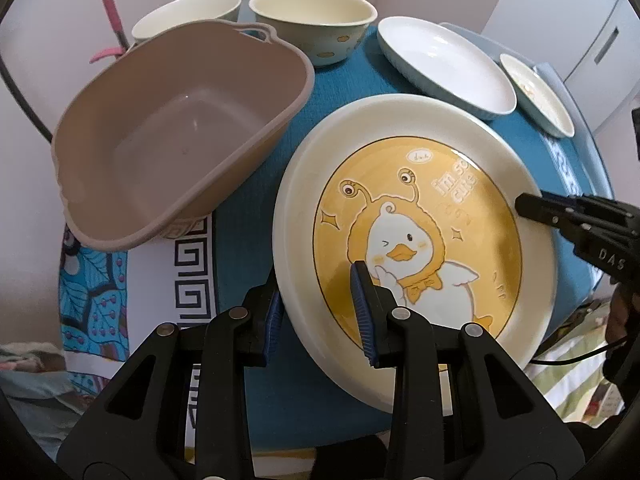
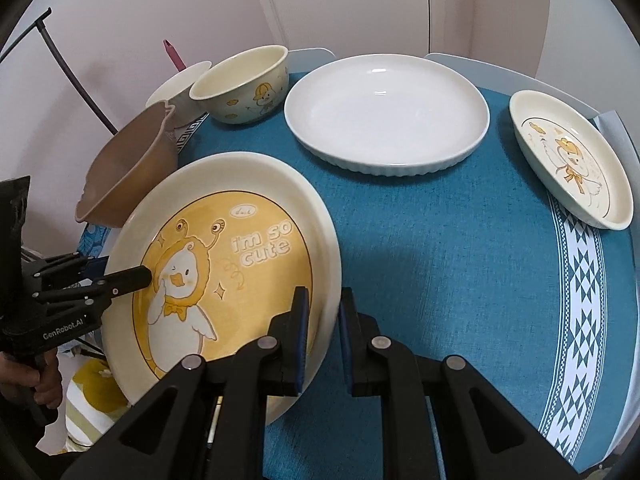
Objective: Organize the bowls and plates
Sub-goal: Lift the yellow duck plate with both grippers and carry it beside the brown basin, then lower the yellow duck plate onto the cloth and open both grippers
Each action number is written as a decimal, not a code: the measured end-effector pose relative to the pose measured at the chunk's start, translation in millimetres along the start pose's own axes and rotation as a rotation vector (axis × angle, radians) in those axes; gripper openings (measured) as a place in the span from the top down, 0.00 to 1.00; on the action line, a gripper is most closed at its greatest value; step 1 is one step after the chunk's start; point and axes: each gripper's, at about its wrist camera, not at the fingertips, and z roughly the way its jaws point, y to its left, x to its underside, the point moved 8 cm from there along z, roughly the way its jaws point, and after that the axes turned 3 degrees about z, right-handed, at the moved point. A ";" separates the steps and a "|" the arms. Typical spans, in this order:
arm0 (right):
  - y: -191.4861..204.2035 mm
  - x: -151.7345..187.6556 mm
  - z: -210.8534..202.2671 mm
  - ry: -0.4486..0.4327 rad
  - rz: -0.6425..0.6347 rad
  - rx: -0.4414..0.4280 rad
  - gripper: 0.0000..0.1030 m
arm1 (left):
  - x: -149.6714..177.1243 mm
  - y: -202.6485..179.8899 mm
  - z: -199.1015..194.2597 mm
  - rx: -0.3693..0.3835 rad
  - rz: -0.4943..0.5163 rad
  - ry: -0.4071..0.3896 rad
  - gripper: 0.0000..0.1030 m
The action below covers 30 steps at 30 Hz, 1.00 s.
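With the left tongs (image 1: 320,312) and the right tongs (image 2: 324,332) both clamped on opposite rims of the duck plate (image 1: 420,220) between them, carry it level, moving together, toward the brown basin (image 1: 176,128) beyond the left tongs.

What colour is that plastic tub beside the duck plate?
Taupe, a pinkish brown: the plastic tub shows best in the left wrist view.

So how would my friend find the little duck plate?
Start at the blue tablecloth. Go past the plain white dish to the cloth's patterned edge. The small duck plate sits there alone, far smaller than the big yellow duck plate both grippers hold.
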 end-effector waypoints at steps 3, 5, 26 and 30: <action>-0.7 0.1 -0.1 -0.001 0.015 -0.002 0.87 | -2.2 -3.0 1.8 -0.014 0.010 0.004 0.69; -0.9 0.9 2.3 0.007 0.026 -0.009 0.87 | -3.9 -4.8 3.8 -0.015 0.017 0.011 0.60; -19.5 -30.1 -85.2 -0.114 -0.008 -0.086 0.40 | -40.3 -50.5 -84.5 -0.111 0.008 -0.132 0.24; -34.2 -53.4 -131.6 -0.235 -0.057 -0.163 0.00 | -71.2 -72.4 -128.7 -0.138 -0.040 -0.265 0.11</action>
